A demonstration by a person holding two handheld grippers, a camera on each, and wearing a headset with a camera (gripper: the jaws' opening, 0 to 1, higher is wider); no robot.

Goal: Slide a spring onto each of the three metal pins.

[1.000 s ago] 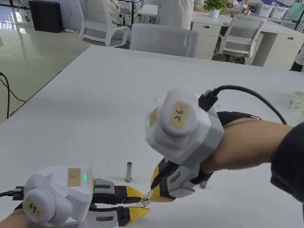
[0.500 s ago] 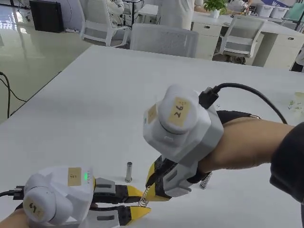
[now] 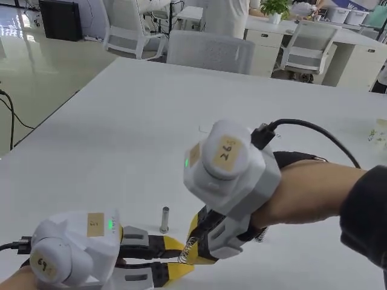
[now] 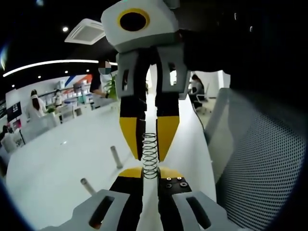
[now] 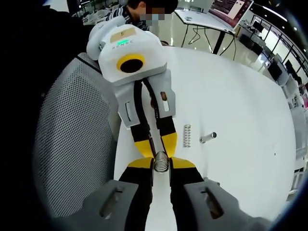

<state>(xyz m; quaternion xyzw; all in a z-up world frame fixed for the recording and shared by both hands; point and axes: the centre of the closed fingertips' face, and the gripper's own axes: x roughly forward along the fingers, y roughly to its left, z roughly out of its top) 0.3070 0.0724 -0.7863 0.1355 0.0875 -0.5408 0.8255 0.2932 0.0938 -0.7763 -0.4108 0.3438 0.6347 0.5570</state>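
Observation:
My left gripper [image 3: 180,257] and right gripper [image 3: 195,246] meet tip to tip low over the white table [image 3: 121,139]. In the right gripper view my right gripper [image 5: 161,164] is shut on a small steel spring [image 5: 161,162], seen end-on. A thin metal pin [image 5: 152,140] sits in the shut left gripper [image 5: 156,151] and points into that spring. In the left gripper view the spring [image 4: 150,153] runs from my left gripper [image 4: 150,174] up between the right one's yellow fingers [image 4: 168,134]. One pin [image 3: 164,219] stands upright just beyond the tips.
A second spring [image 5: 186,135] and a pin [image 5: 208,137] lie on the table beside the grippers. The left gripper view has two pins [image 4: 115,156] [image 4: 88,186] to the left. A mesh chair [image 3: 208,51] stands at the far edge, with desks and chairs behind.
The right gripper has dropped slightly and closed in on the left gripper's tips, with the spring between them. The left gripper has stayed put.

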